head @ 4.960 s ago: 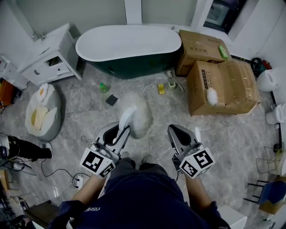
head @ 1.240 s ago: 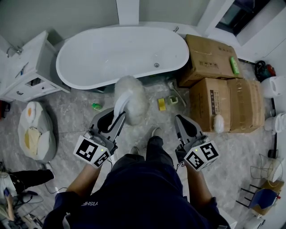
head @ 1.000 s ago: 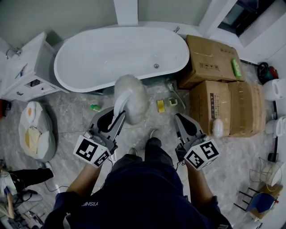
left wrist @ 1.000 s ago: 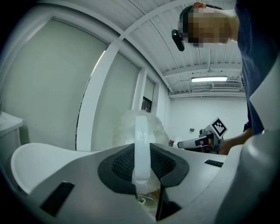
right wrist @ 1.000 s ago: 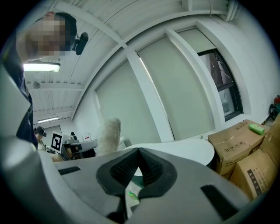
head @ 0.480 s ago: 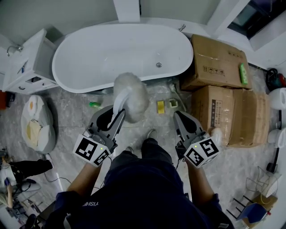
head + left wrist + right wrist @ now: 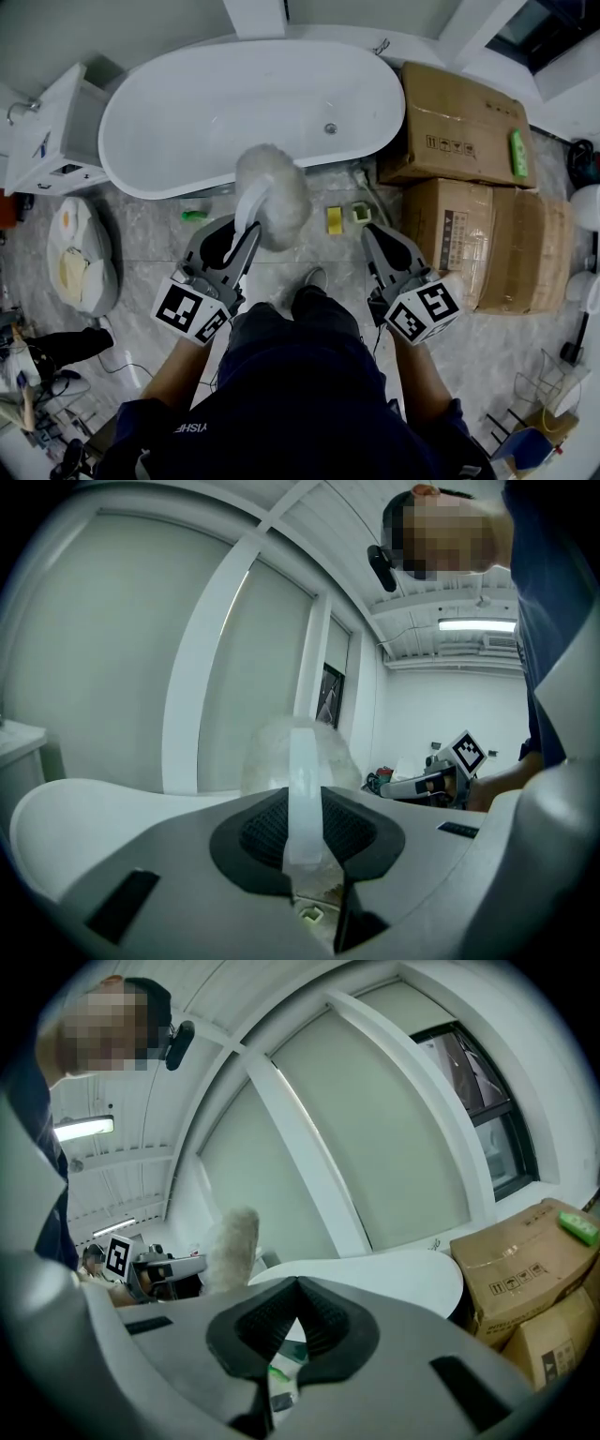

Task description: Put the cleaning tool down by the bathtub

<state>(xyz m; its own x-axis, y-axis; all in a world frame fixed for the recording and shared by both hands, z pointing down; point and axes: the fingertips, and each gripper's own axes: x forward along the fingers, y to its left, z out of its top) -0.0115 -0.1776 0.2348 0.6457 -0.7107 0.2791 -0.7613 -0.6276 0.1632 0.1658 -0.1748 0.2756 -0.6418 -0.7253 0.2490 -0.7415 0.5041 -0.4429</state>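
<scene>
The left gripper, at the lower left of the head view, is clamped on the thin white handle of the duster. The fluffy head sticks out past the jaws towards the middle of the frame. It hangs over the grey floor just in front of the near rim of the bathtub. The right gripper, at the lower right, has its jaws together with nothing between them.

The main risk is the release. The jaws hold only the end of a flat, smooth handle, with the bulky head far out, so the duster could pivot or slip in the grip as it is lowered. If it is let go from high up, it would probably drop and tip unpredictably. If it is carried too far towards the top of the frame, it could end up inside the tub rather than beside it.

The strip of floor in front of the tub is narrow and not bare. A green bottle lies left of the duster head. A yellow sponge and a small green object sit to its right, near a pipe at the tub's foot. Setting the duster down carelessly could knock any of these. The person's shoe is just below that strip. Two cardboard boxes close off the right side, and a white cabinet stands at the upper left. The clearest spot looks to be directly under the duster head.
</scene>
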